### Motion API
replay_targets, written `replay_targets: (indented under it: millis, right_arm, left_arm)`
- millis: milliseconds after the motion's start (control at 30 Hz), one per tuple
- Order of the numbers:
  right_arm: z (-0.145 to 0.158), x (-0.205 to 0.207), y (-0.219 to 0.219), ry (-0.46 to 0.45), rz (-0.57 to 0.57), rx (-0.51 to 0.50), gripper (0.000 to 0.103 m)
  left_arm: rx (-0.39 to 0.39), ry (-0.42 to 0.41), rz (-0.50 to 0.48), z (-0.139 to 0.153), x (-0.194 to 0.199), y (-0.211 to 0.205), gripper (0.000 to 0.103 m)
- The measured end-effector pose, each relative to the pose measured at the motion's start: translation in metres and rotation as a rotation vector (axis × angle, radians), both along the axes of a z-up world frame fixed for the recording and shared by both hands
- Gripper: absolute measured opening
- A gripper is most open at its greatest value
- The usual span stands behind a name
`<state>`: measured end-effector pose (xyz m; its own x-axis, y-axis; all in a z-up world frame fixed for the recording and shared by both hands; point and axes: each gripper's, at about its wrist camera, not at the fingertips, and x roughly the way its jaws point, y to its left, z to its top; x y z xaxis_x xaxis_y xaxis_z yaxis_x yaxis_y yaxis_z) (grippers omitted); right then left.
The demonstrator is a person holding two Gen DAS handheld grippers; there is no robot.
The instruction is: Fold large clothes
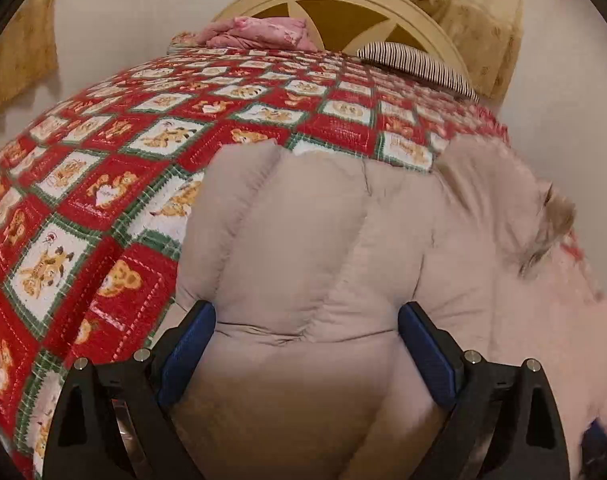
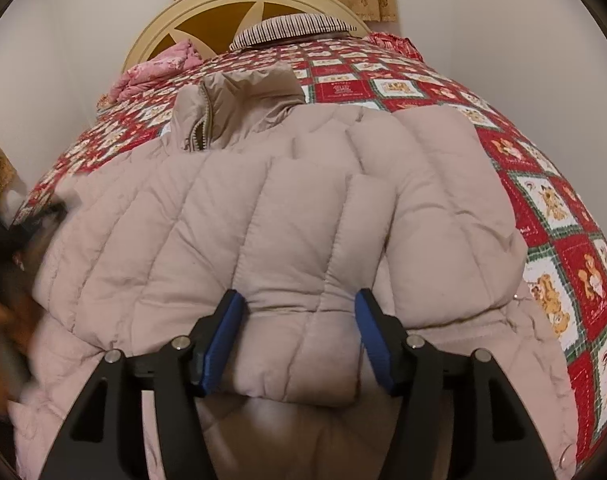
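Jacket (image 2: 287,216), beige quilted puffer, lies on a bed (image 2: 559,216) with a red teddy-bear quilt, at the near end, collar (image 2: 231,96) and zip toward the far headboard (image 2: 207,12).

- Fold state: right view shows a folded-over panel on top, its near edge lying just between the fingers, with a lower layer showing beneath and spreading near-left and near-right. Judged as one fold made, likely the hem or one side brought over the body. Not yet a compact bundle.
- Right gripper (image 2: 299,332): jaws spread, blue pads either side of the top layer's near edge. Pads look clear of the cloth, not pinching. Reads as a release, or a pause ahead of the next grab.
- Left gripper (image 1: 305,344): jaws spread wide over a puffy quilted bulge; fabric swells up between the fingers, but whether the pads touch it I cannot tell for sure. No pinch seen.
- Left view, right edge: fur trim (image 1: 551,220), blurred, probably the hood, loose on the quilt.
- Right view, left edge: dark blurred shape, too smeared to name.
- Far end of bed: pink cloth (image 1: 259,32) and striped pillow (image 1: 419,64), well apart from the work.

Left to do, by my reading: tuck sleeves and hood, fold again, flatten the puff.
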<state>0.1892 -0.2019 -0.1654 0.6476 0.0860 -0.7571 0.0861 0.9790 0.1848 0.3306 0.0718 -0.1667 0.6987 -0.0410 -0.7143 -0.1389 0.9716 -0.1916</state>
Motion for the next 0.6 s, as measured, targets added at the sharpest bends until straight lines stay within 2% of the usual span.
replay_targets:
  millis: [67, 133, 167, 200, 267, 300, 433, 600]
  right_arm:
    - [0.012, 0.003, 0.000, 0.013, 0.021, 0.014, 0.069]
    - [0.033, 0.011, -0.004, -0.027, 0.035, 0.064, 0.069]
    - [0.050, 0.020, -0.007, -0.057, 0.028, 0.088, 0.074]
    - [0.062, 0.030, -0.009, -0.074, 0.020, 0.101, 0.087]
    - [0.086, 0.064, -0.011, -0.101, 0.007, 0.138, 0.101]
    - [0.093, 0.085, -0.010, -0.103, 0.009, 0.148, 0.101]
    - [0.087, 0.180, -0.009, -0.020, -0.086, 0.153, 0.101]
    - [0.053, 0.255, -0.011, 0.116, -0.180, 0.165, 0.097]
  left_arm:
    - [-0.014, -0.011, 0.004, -0.002, -0.003, 0.003, 0.093]
    - [-0.012, -0.010, 0.004, -0.002, -0.002, 0.003, 0.093]
    - [-0.011, -0.012, 0.005, -0.002, -0.003, 0.003, 0.093]
    - [-0.013, -0.014, 0.004, -0.002, -0.004, 0.004, 0.093]
    - [-0.027, -0.021, 0.005, -0.001, -0.004, 0.003, 0.093]
    - [-0.039, -0.026, 0.006, 0.000, -0.004, 0.005, 0.093]
    - [-0.084, -0.047, 0.010, 0.003, -0.004, 0.009, 0.093]
    - [-0.101, -0.059, 0.016, 0.003, -0.004, 0.010, 0.093]
